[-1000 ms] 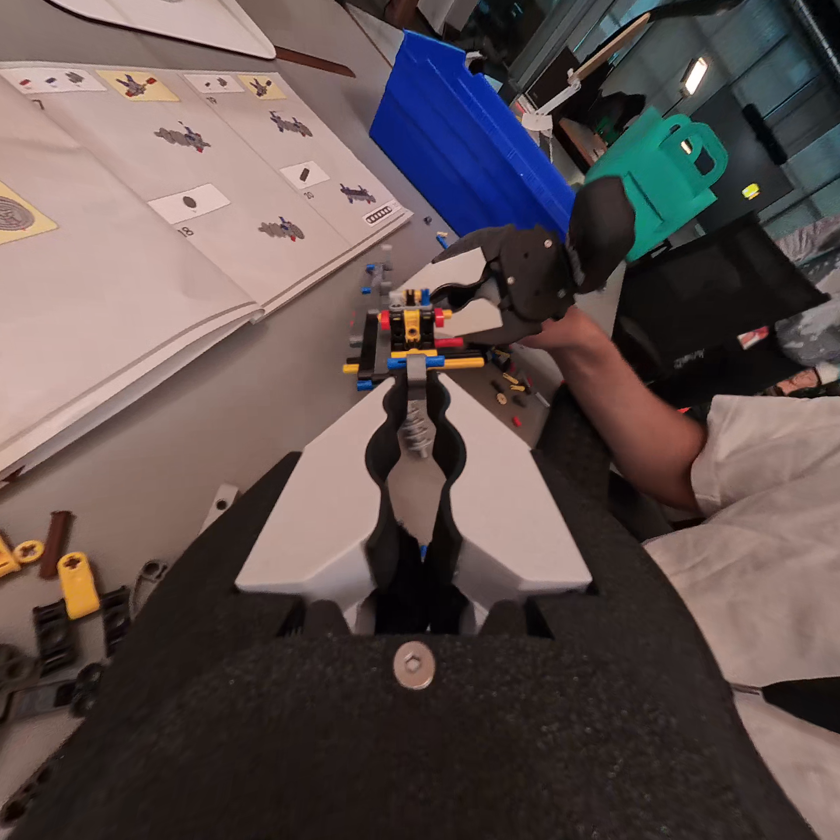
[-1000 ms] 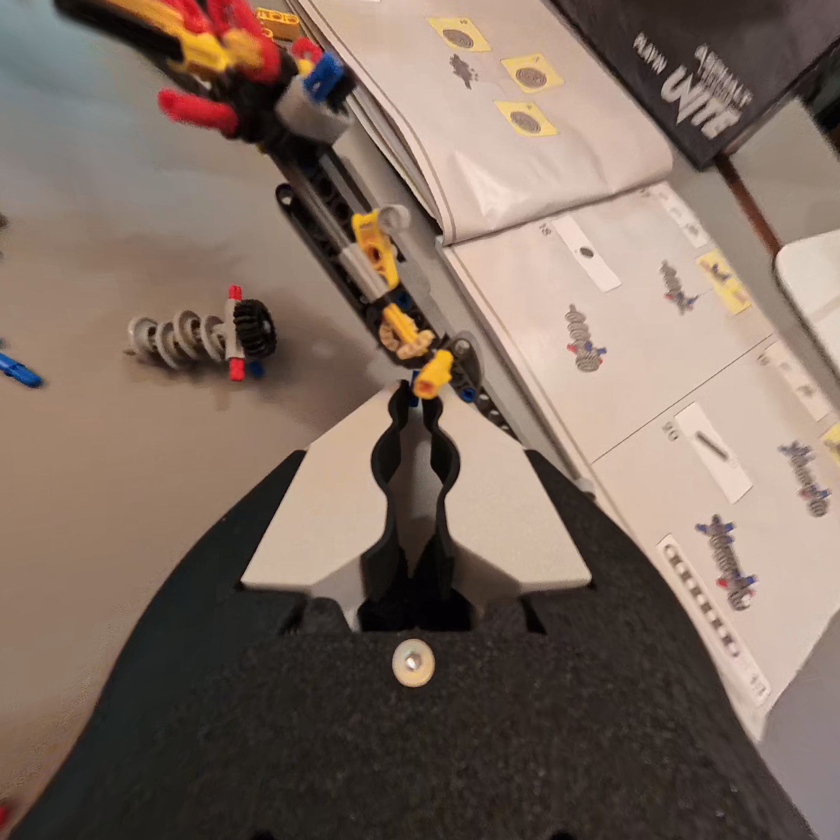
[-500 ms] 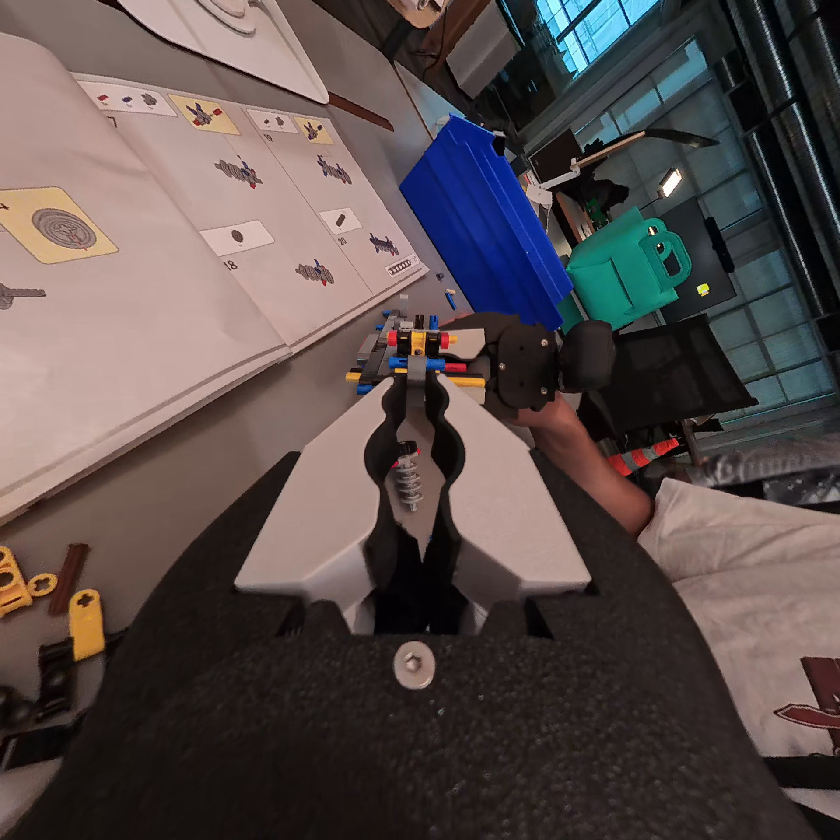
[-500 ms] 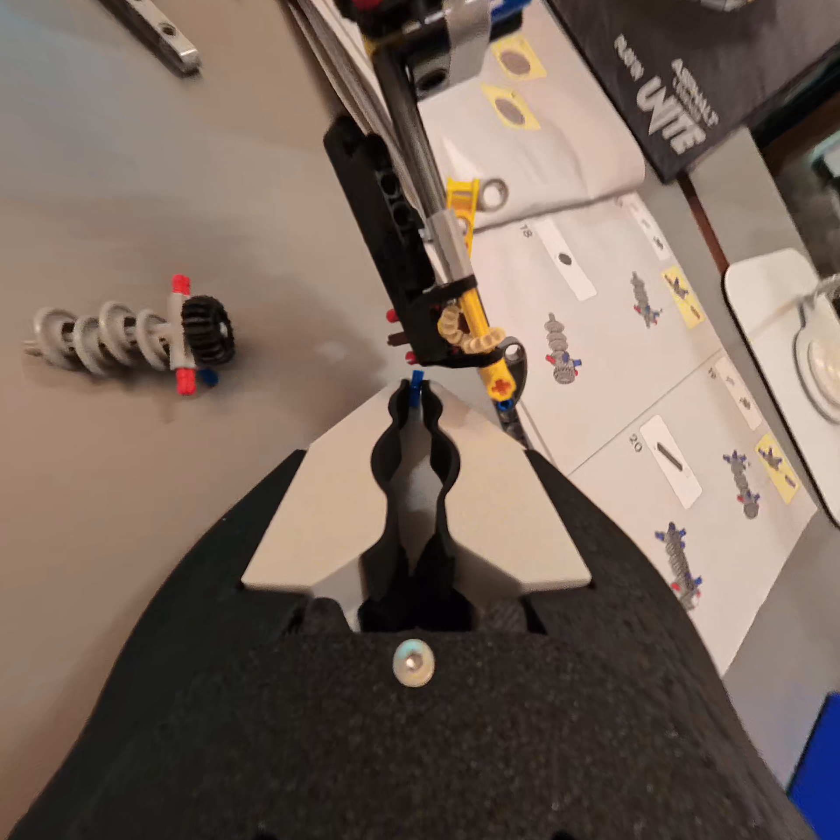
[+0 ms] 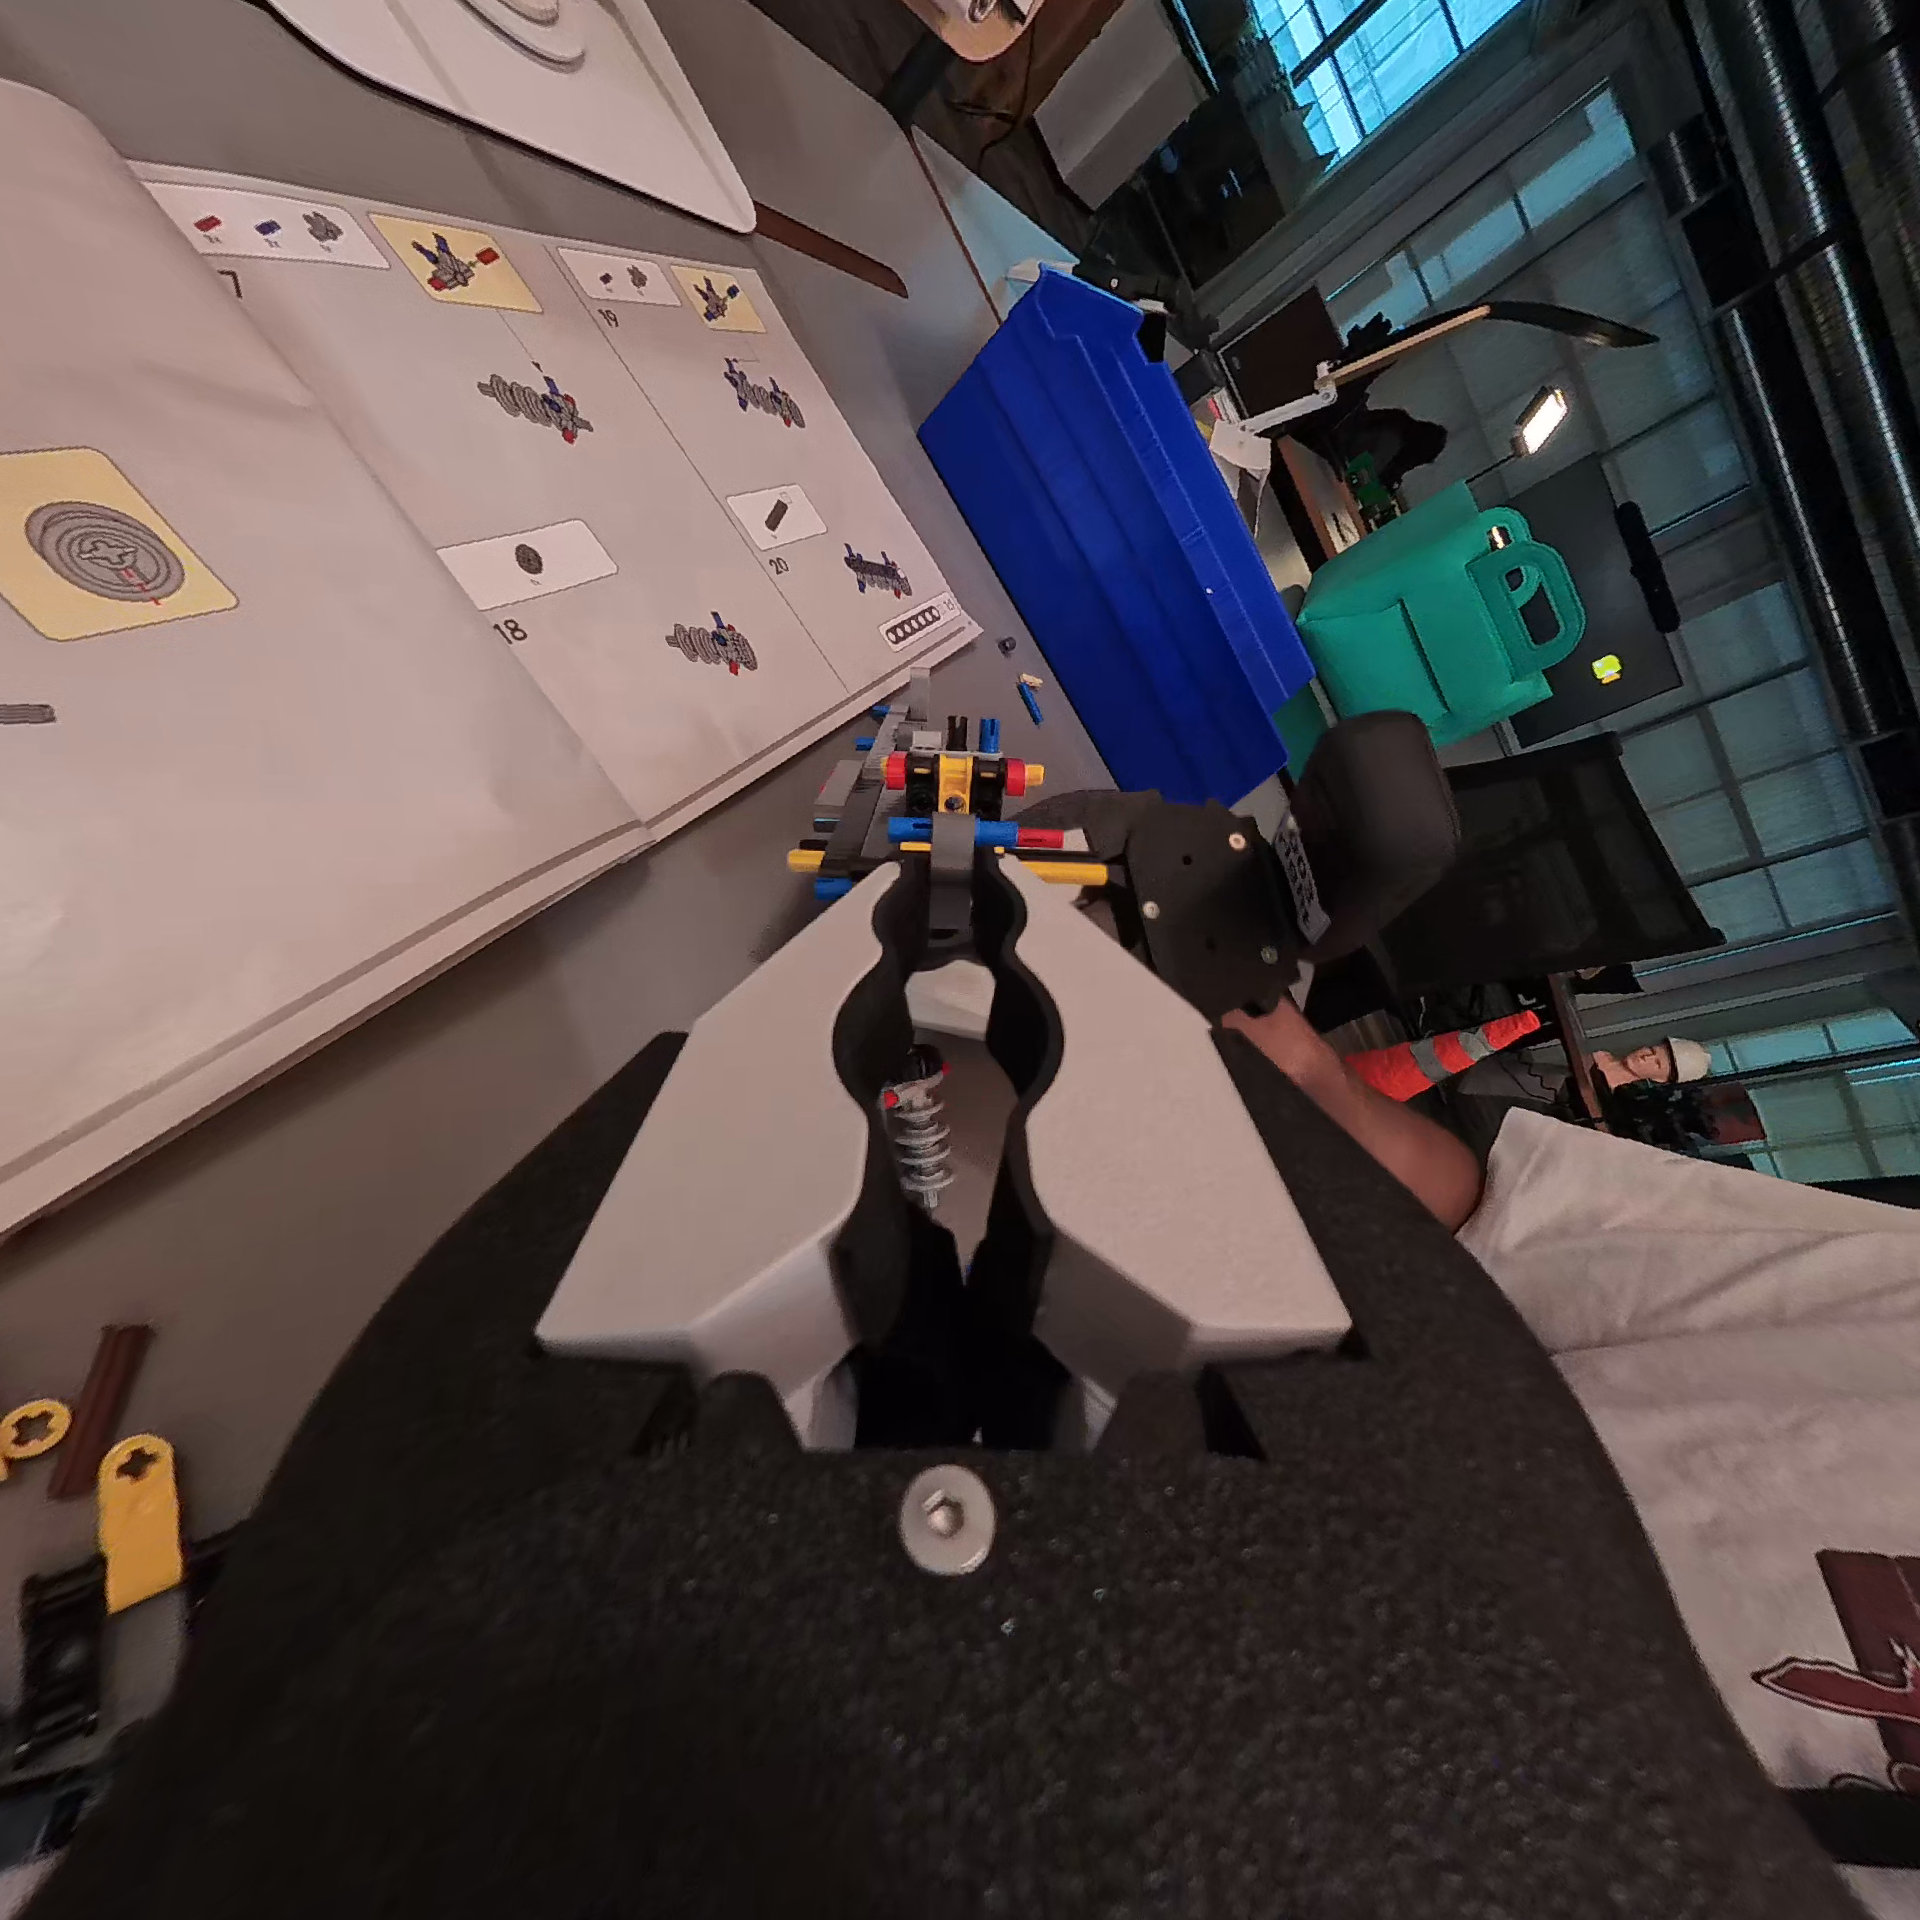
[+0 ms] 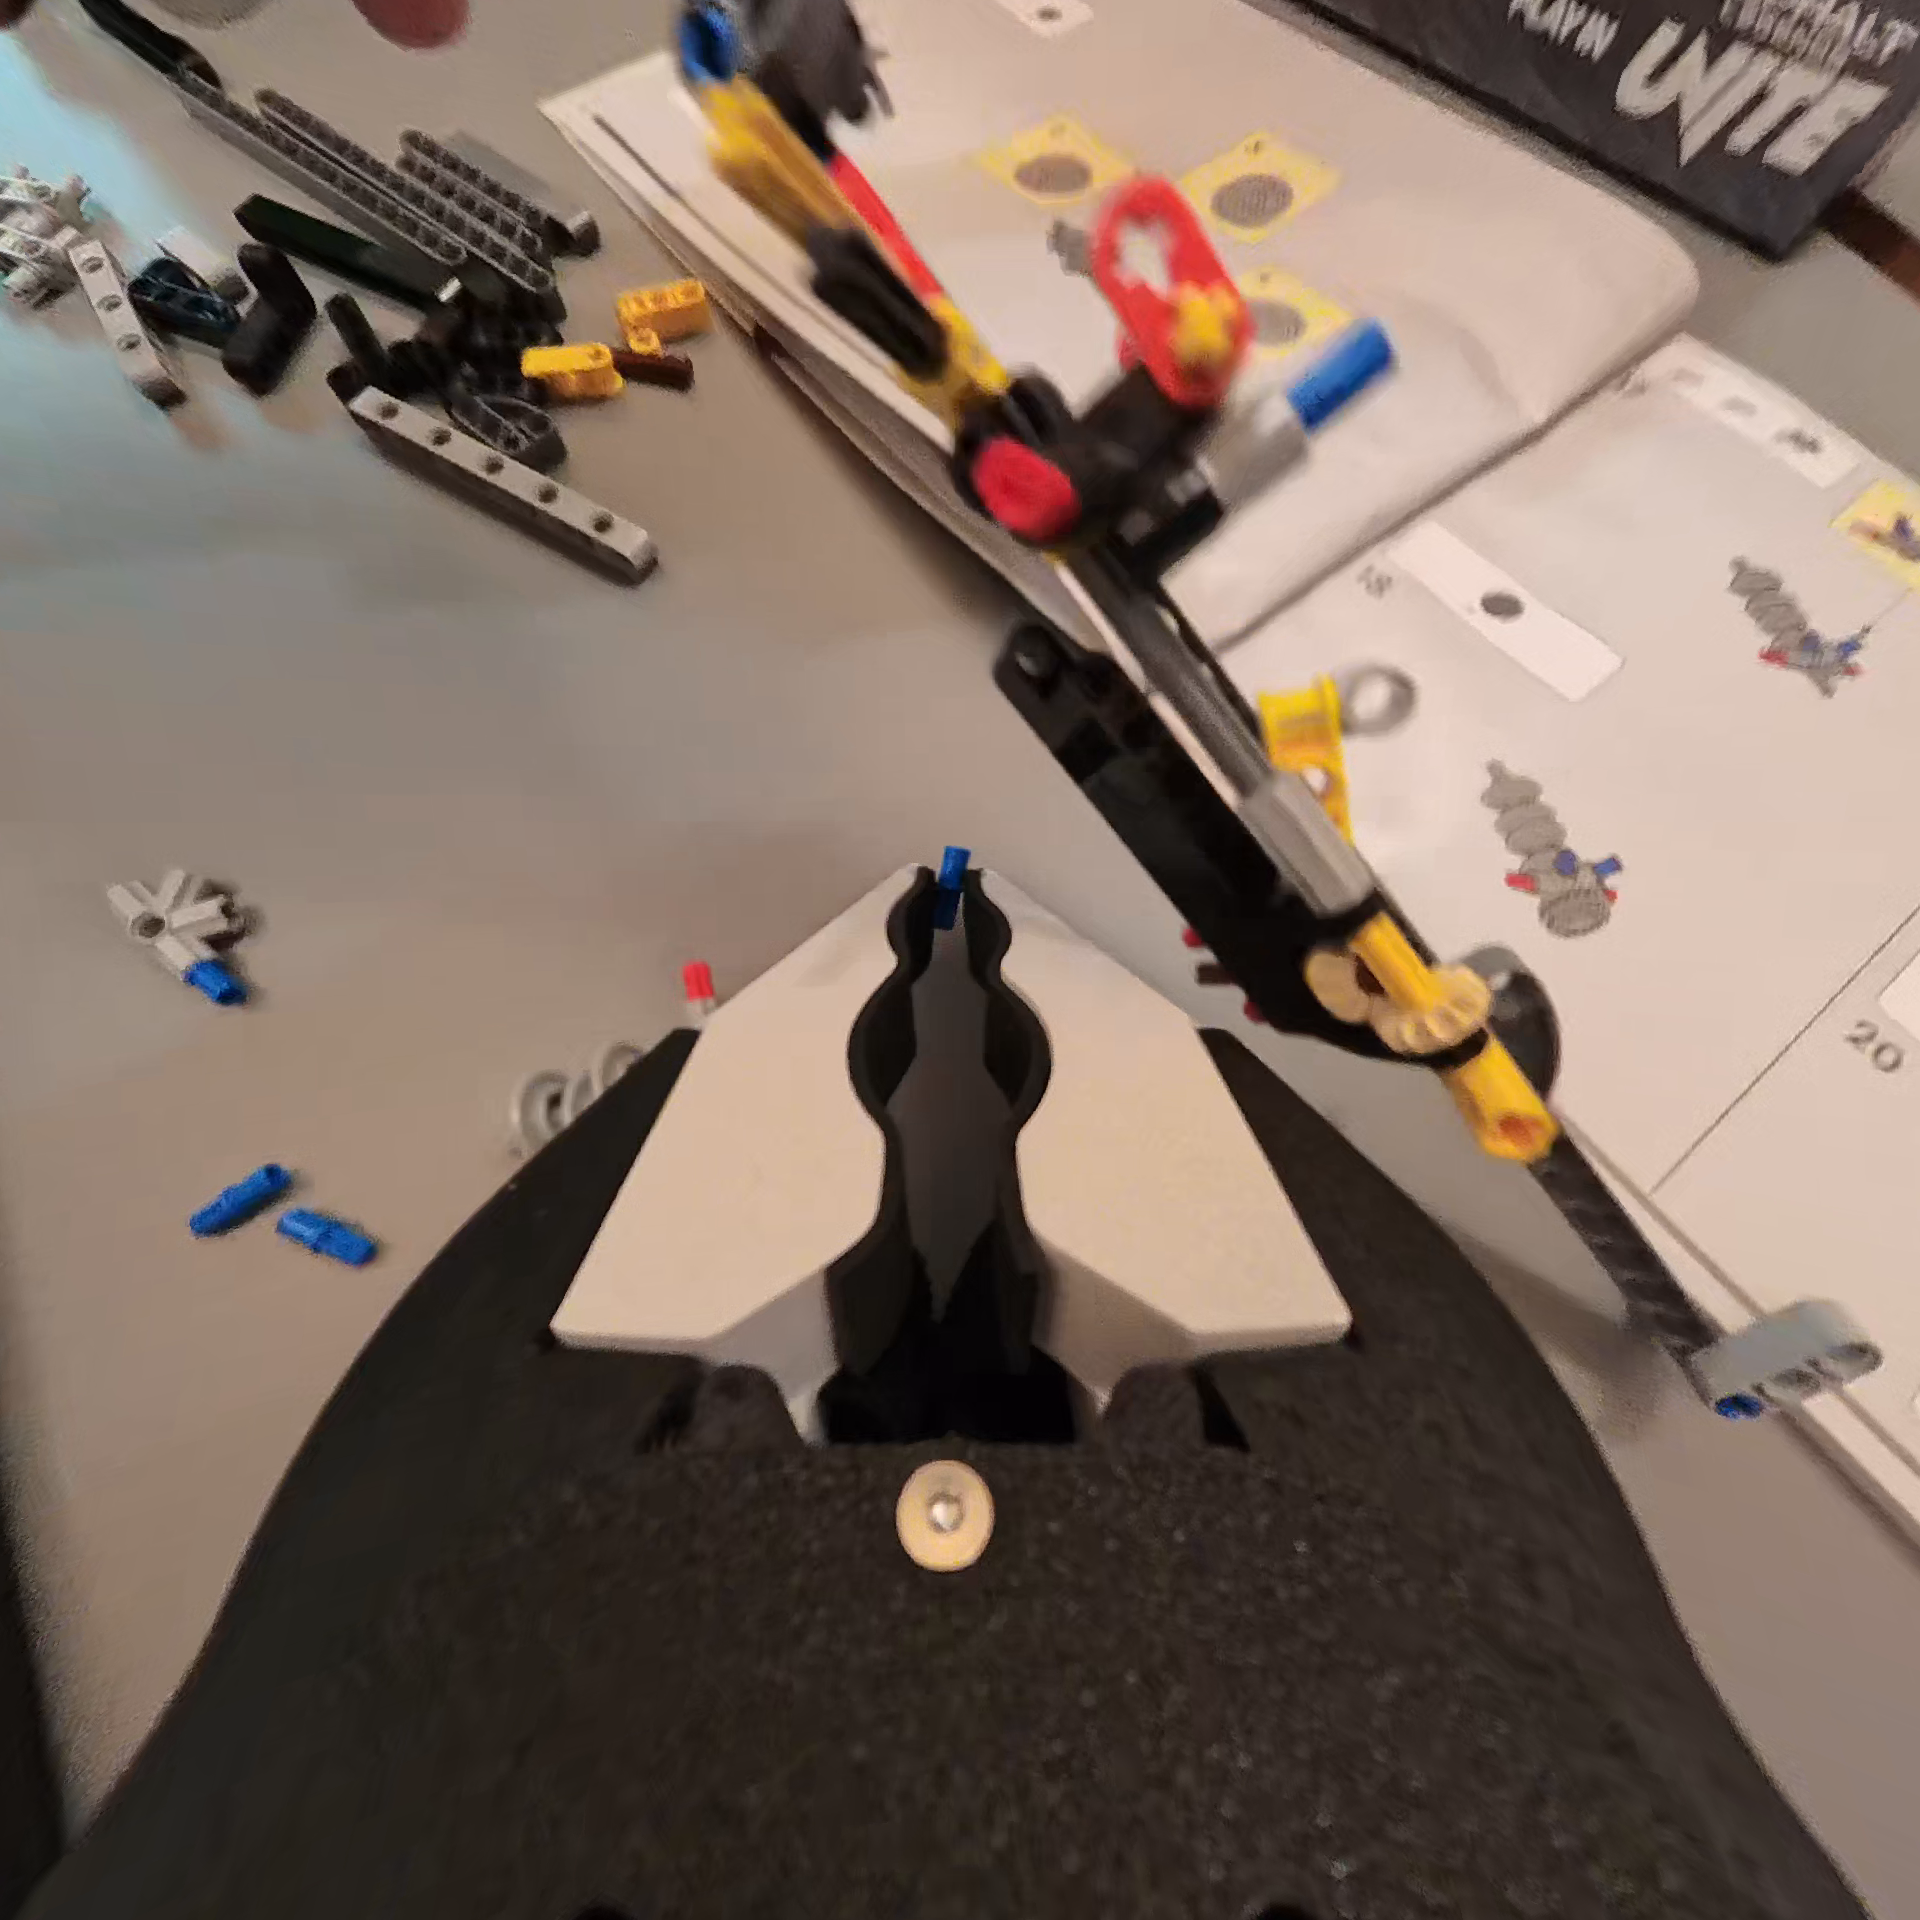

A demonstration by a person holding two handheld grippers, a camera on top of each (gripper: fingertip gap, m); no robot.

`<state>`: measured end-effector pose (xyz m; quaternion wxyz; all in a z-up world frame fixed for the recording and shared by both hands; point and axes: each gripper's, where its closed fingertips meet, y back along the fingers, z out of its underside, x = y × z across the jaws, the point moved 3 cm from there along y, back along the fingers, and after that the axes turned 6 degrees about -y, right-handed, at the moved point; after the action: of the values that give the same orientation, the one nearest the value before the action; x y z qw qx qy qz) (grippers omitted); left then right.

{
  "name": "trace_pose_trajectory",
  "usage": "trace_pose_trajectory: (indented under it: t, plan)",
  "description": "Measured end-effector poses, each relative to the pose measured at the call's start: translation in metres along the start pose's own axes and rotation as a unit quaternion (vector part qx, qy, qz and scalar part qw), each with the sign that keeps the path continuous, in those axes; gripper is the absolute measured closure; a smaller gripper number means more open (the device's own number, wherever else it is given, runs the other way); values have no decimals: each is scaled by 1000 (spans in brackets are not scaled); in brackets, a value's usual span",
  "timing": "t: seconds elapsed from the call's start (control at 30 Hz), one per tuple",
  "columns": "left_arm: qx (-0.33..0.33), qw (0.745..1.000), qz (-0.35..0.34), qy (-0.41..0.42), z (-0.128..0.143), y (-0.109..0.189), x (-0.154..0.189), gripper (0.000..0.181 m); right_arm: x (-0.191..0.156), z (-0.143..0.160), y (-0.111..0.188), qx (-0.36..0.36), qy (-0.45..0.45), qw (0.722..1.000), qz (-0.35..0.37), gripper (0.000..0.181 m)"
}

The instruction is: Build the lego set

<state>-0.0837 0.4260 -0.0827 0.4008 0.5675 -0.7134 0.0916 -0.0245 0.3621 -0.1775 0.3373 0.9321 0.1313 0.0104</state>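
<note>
My left gripper [image 5: 948,883] clamps grey part of model [image 5: 940,805], held above table [image 5: 416,1091] near manual [image 5: 436,644]. My right gripper [image 6: 943,891] pinches blue pin [image 6: 948,883]. Step, likely: pin insertion. Next needs lining pin with a model hole.

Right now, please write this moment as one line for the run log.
left tool: shut on lego assembly | right tool: shut on blue pin | assembly off the table | pin not inserted
</note>
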Motion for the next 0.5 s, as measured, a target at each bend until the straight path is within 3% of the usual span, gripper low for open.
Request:
trace_pose_trajectory:
  t: [0.1,0.3,0.5]
  plan:
    - [0,1000,-1,-1,0,-1,1,175,1,-14,0,32,22,998,41,177]
    - [-2,1000,-6,-6,2,-3,0,175,2,-26,4,68,-96,992,36,178]
    - [1,999,-22,-27,2,-2,-7,175,9,-21,20,87,-123,987,55,177]
